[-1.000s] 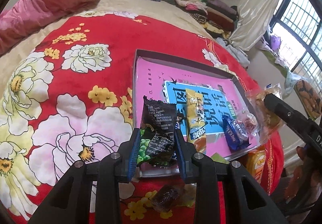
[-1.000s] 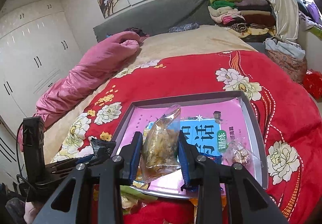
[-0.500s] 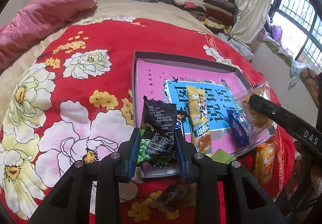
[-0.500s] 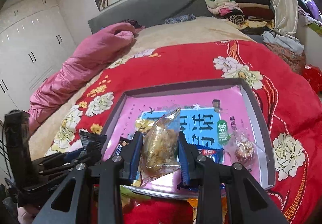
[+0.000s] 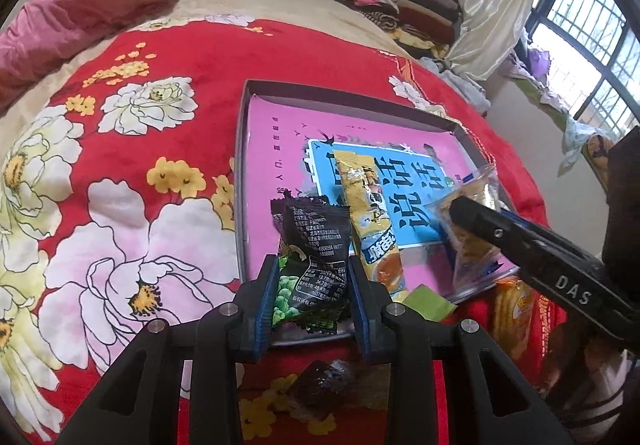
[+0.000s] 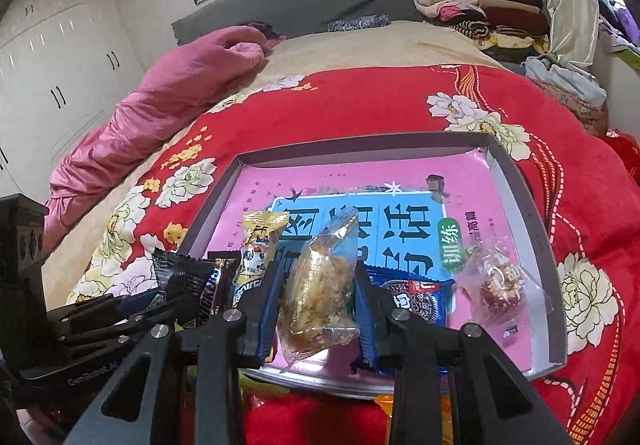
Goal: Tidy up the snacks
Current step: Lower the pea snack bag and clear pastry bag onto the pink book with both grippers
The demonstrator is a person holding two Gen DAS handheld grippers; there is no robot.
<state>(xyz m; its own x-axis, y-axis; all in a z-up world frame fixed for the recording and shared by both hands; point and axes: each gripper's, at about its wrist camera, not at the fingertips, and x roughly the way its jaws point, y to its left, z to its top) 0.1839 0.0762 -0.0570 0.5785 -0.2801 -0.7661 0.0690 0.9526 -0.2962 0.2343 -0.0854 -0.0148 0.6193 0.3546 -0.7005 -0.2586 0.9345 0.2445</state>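
Snacks are being gathered into the shallow grey-walled cardboard tray (image 6: 516,181) with the pink and blue printed sheet on its floor, which lies on the red flowered bedspread (image 5: 168,57).

Against a second ago, the right gripper (image 6: 316,299) has sunk toward the tray's near right part, its jaws clamped throughout on the clear bag of golden-brown crisp pieces (image 6: 320,285). The left gripper (image 5: 312,301) has hardly shifted, its jaws pinching the black packet with green peas printed on it (image 5: 312,257) over the near left edge. I judge both snacks close to being set down, neither yet released.

Inside the tray lie:
- a long yellow wrapped bar (image 5: 368,217), left of centre;
- a blue biscuit packet (image 6: 420,299), near the front;
- a small clear-wrapped reddish sweet (image 6: 500,281), at the right.

Outside, on the bedspread by the front wall, lie an orange packet (image 5: 514,309), a green wrapper (image 5: 430,303) and a dark wrapped sweet (image 5: 324,385).
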